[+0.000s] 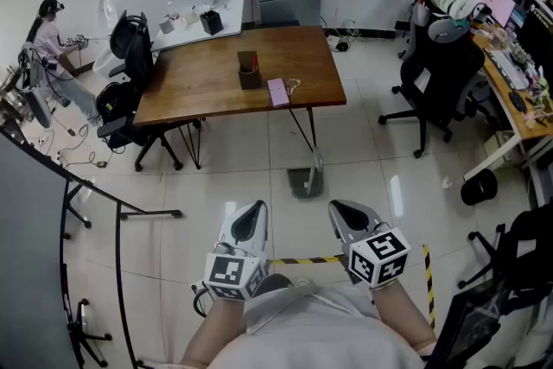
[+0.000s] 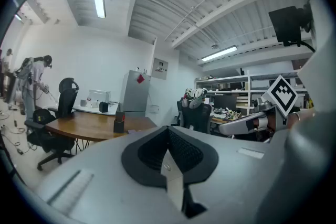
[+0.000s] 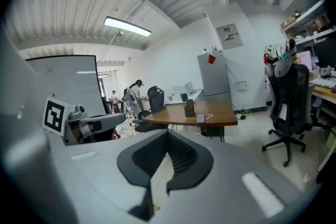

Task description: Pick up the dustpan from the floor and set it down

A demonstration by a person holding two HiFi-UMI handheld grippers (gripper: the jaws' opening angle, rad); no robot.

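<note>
In the head view a grey dustpan (image 1: 305,181) rests on the tiled floor just in front of the wooden table (image 1: 207,82), its handle rising toward the table edge. Both grippers are held low, close to my body and well short of the dustpan. The left gripper (image 1: 251,219) points forward with its jaws together and nothing between them. The right gripper (image 1: 346,215) beside it is also shut and holds nothing. Seen from its own camera, the left gripper (image 2: 168,130) shows dark pads meeting at the tip. The right gripper (image 3: 168,134) looks the same in the right gripper view.
A dark pen holder (image 1: 249,70) and a pink item (image 1: 277,92) sit on the table. Black office chairs (image 1: 436,78) (image 1: 128,56) flank it. A cluttered desk (image 1: 518,73) runs along the right. A person (image 1: 52,34) stands far left. Yellow-black tape (image 1: 427,272) marks the floor.
</note>
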